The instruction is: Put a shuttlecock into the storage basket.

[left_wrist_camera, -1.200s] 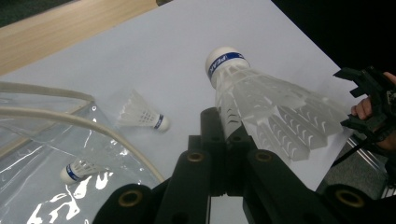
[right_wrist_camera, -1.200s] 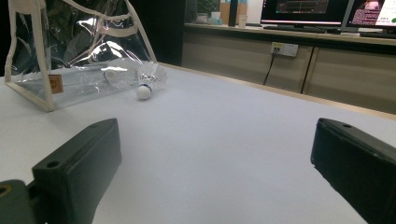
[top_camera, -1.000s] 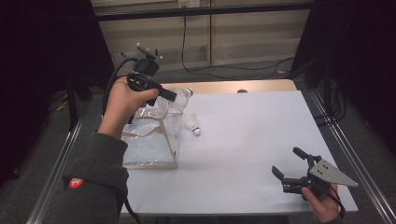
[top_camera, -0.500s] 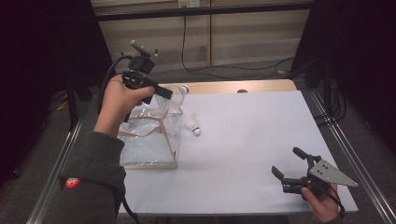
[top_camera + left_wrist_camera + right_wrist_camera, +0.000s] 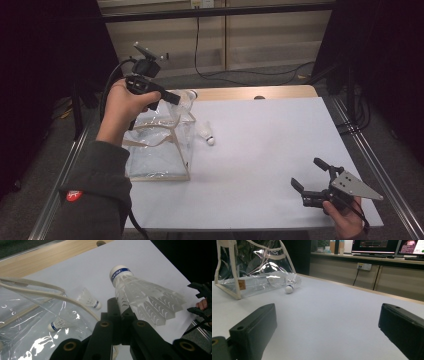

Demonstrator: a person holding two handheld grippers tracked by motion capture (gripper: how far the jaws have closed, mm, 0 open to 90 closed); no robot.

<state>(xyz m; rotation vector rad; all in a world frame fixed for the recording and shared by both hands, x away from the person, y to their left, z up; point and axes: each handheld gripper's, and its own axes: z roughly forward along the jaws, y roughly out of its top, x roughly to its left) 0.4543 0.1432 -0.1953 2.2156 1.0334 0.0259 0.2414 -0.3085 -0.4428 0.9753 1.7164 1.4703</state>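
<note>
My left gripper (image 5: 175, 98) is up over the clear plastic bag (image 5: 155, 150) at the table's left, shut on the skirt of a white shuttlecock (image 5: 140, 292) whose cork points away. The held shuttlecock (image 5: 186, 99) hangs above the bag's open top. A second shuttlecock (image 5: 58, 323) lies inside the bag (image 5: 25, 325). A third shuttlecock (image 5: 206, 134) lies on the white table just right of the bag. My right gripper (image 5: 306, 172) rests low at the near right, open with nothing between its fingers, and it faces the bag (image 5: 249, 267) and the loose shuttlecock (image 5: 291, 283).
The white table top (image 5: 270, 140) stretches between the bag and my right gripper. A wooden strip (image 5: 240, 93) runs along the far edge. Metal rails (image 5: 370, 165) line both sides. Cables and dark curtains stand behind the table.
My left gripper has drifted slightly left and up with the shuttlecock still in it. The right gripper has kept still.
</note>
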